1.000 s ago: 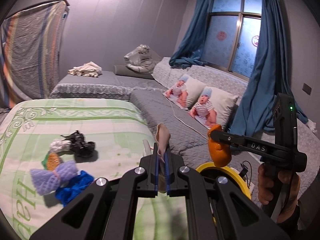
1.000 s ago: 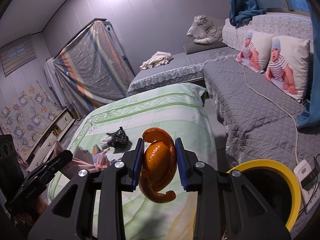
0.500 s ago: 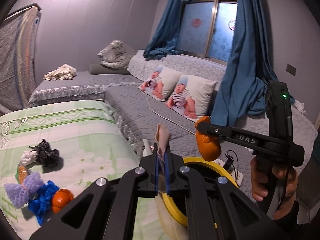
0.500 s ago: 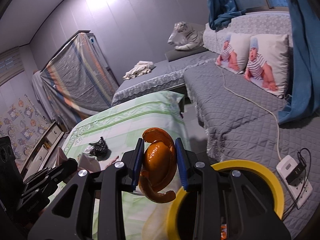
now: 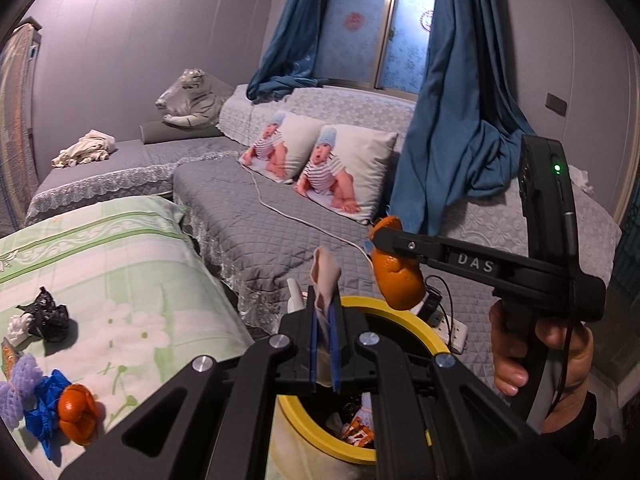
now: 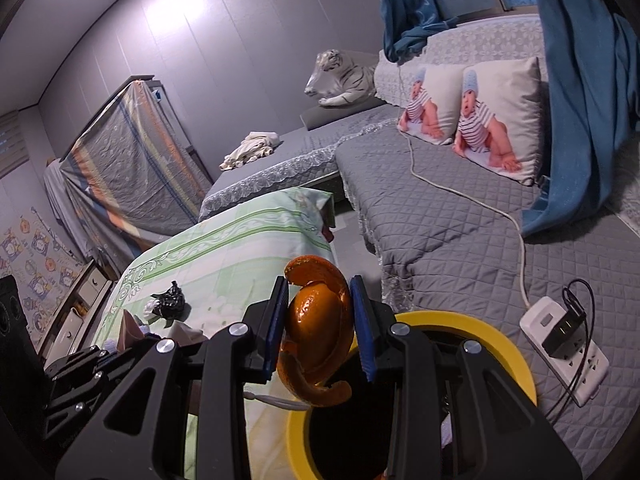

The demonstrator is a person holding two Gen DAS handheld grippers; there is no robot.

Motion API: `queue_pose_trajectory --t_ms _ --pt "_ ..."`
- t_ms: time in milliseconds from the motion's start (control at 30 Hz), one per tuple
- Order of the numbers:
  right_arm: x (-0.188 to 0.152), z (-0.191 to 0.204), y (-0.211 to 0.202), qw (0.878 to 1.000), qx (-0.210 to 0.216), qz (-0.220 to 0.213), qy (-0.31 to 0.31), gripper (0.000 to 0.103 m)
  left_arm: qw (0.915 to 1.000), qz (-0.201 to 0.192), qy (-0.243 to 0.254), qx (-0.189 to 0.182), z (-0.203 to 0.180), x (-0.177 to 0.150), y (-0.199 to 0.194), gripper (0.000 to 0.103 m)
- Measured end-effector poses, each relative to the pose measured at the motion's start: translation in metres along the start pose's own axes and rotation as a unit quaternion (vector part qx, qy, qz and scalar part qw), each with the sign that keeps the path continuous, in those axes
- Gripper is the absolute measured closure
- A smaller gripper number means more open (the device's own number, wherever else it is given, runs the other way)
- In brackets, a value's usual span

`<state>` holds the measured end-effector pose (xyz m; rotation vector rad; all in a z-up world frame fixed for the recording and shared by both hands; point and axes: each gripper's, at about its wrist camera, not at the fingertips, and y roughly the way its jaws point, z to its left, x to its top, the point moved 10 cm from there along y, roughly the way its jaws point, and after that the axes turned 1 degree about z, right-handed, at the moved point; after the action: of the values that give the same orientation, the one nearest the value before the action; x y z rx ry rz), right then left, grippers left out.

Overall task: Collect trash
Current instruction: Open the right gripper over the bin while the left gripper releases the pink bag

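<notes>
Left wrist: black bag [image 5: 47,314], orange peel [image 5: 76,410] on green sheet [image 5: 120,264]; yellow-rimmed bin [image 5: 404,322] below | left gripper [image 5: 325,346] clamps beige scrap [image 5: 325,276] | Right wrist: power strip [image 6: 568,344] beside bin [image 6: 516,360] | right gripper [image 6: 320,330] grips curled, glossy orange peel [image 6: 318,320] above bin.

Orange peel [image 6: 318,320]; yellow-rimmed bin [image 6: 500,332]; blue pads on black gripper [image 6: 320,324]; green floral-patterned sheet [image 5: 120,272]; grey quilted diamond-stitched cover [image 6: 440,216]; blue curtain [image 5: 452,120]; white striped toy tiger [image 5: 192,100].
</notes>
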<state>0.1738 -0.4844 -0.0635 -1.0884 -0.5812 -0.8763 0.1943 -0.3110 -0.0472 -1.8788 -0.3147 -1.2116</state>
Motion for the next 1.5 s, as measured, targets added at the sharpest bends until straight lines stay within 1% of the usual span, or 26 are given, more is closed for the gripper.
queue_pose_trajectory --t_ms 233,600,833,1067,1200,1267,1300,1333,1367,1400,1433,1467,1500 --pt "-0.010 -0.022 0.001 1.000 -0.010 0.004 0.014 0.073 0.9998 0.014 0.012 -0.012 -0.016 -0.008 0.015 0.099" --pt "-0.032 -0.049 0.011 0.999 -0.027 0.023 0.033 0.073 0.9989 0.034 0.020 -0.024 -0.034 -0.024 0.034 0.099" --pt "-0.051 -0.067 0.024 0.997 -0.036 0.047 0.056 0.073 0.9981 0.051 0.017 -0.030 -0.036 -0.035 0.050 0.099" --pt "-0.072 -0.083 0.035 0.994 -0.048 0.068 0.075 0.073 0.9961 0.078 0.013 -0.040 -0.038 -0.052 0.069 0.098" --pt "-0.076 -0.087 0.035 0.993 -0.052 0.071 0.080 0.072 0.9954 0.086 0.006 -0.042 -0.036 -0.055 0.075 0.098" --pt "-0.076 -0.091 0.035 0.992 -0.061 0.070 0.085 0.070 0.9951 0.089 -0.001 -0.042 -0.033 -0.057 0.076 0.097" --pt "-0.076 -0.094 0.035 0.992 -0.065 0.068 0.088 0.069 0.9948 0.093 -0.006 -0.042 -0.031 -0.058 0.076 0.095" --pt "-0.076 -0.096 0.035 0.991 -0.069 0.066 0.090 0.066 0.9946 0.095 -0.009 -0.043 -0.030 -0.058 0.076 0.087" --pt "-0.075 -0.100 0.034 0.990 -0.073 0.063 0.098 0.060 0.9945 0.095 -0.015 -0.042 -0.027 -0.058 0.075 0.075" --pt "-0.074 -0.103 0.032 0.990 -0.076 0.061 0.103 0.053 0.9947 0.093 -0.019 -0.040 -0.025 -0.059 0.074 0.067" --pt "-0.073 -0.107 0.031 0.989 -0.081 0.057 0.108 0.050 0.9953 0.088 -0.024 -0.034 -0.021 -0.058 0.072 0.054" --pt "-0.071 -0.112 0.028 0.988 -0.089 0.052 0.114 0.048 0.9960 0.081 -0.028 -0.026 -0.015 -0.057 0.069 0.048" --pt "-0.070 -0.116 0.025 0.988 -0.094 0.048 0.117 0.048 0.9964 0.077 -0.029 -0.021 -0.011 -0.056 0.066 0.047"
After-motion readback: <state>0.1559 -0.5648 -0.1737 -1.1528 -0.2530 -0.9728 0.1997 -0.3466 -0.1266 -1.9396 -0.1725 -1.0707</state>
